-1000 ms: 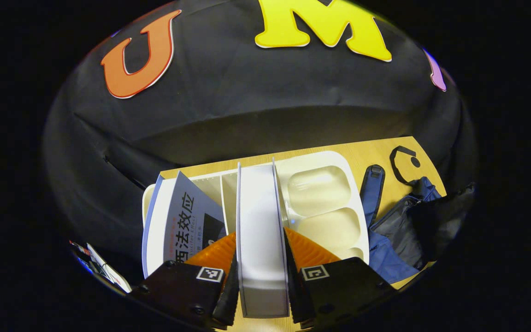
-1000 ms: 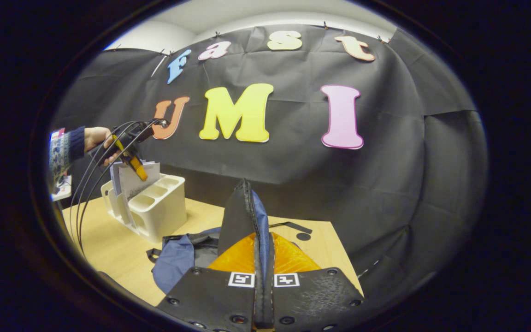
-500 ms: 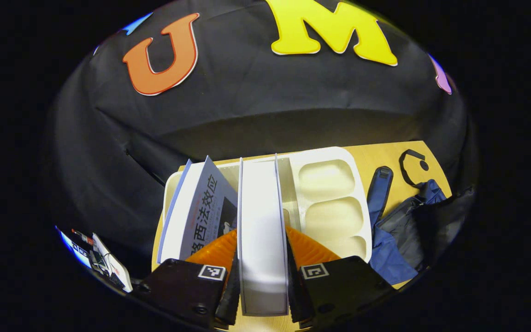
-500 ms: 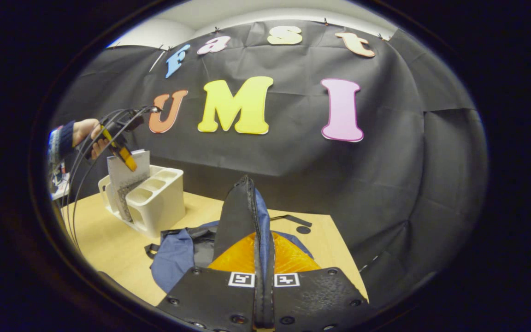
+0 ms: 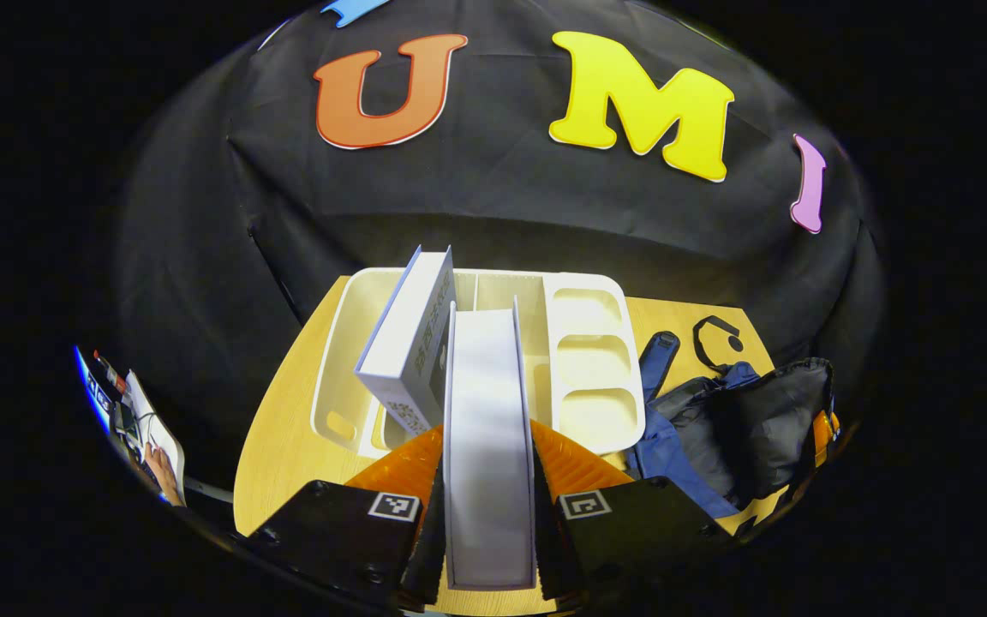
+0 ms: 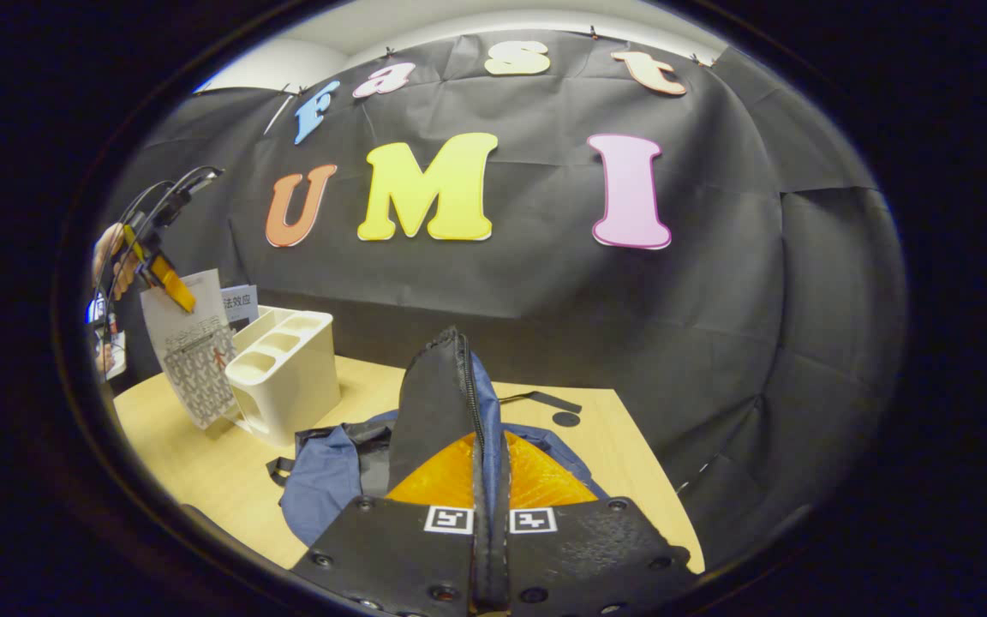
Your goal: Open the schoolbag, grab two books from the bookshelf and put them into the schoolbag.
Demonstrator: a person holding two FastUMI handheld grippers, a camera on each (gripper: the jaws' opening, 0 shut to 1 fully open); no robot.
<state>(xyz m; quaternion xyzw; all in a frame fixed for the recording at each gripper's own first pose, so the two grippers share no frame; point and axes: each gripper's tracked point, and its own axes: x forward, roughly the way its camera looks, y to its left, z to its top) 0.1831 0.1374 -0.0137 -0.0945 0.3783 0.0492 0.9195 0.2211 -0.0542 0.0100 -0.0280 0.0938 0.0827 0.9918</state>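
Left gripper view: left gripper (image 5: 488, 523) at bottom centre, jaws pinching a white book (image 5: 488, 428) edge-on from both sides, lifted above the table (image 5: 279, 446). Beyond it, cream bookshelf (image 5: 583, 428) standing on the table, with three open compartments along its right side and a second book (image 5: 408, 343) leaning tilted in its left part. Right of the bookshelf, blue and black schoolbag (image 5: 742, 428) lying on the table, one flap raised at the far right, a strap (image 5: 656, 364) trailing toward the far edge. Right gripper view: right gripper (image 6: 490, 548) at bottom centre, jaws pressed together on the schoolbag flap (image 6: 442, 403), zip edge held upright between them. Rest of the bag slumped on the table just behind and to the left. Far left, a hand (image 6: 116, 257) holding the left gripper with the white book hanging clear of the bookshelf, on its left side; second book upright in the bookshelf behind.
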